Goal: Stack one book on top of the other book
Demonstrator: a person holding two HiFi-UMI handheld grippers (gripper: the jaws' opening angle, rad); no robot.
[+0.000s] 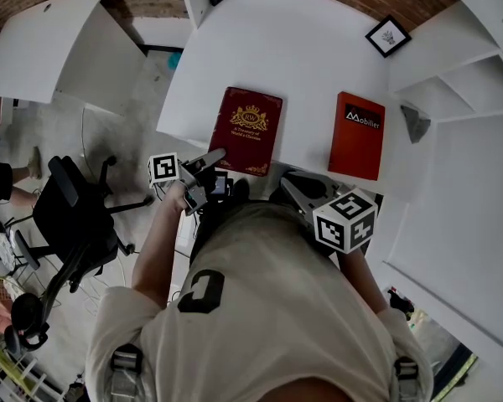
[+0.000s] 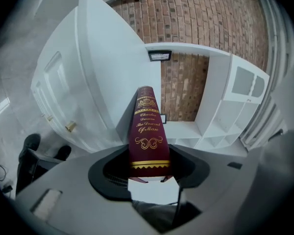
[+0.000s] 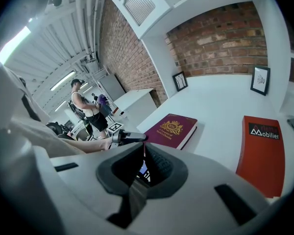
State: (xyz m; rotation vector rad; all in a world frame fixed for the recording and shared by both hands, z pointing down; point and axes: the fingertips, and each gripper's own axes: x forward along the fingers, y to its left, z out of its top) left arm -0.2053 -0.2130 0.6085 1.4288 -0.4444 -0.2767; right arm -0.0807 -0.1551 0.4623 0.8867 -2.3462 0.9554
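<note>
I clamp L tool (image 1: 215, 157) on maroon book (image 1: 250, 128), near corner, for transfer onto red book (image 1: 357, 135); R tool (image 1: 295, 184) closed, empty.

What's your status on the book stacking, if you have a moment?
Left gripper shut on near end of maroon book. Right gripper shut, empty. Red book flat on table, apart, nothing between them.

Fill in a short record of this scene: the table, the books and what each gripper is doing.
Table: white table
Books: maroon book and red book, lying apart
Left gripper: closed on the maroon book's spine at its near end
Right gripper: jaws together, nothing between them, off both books
Stack: not yet made
</note>
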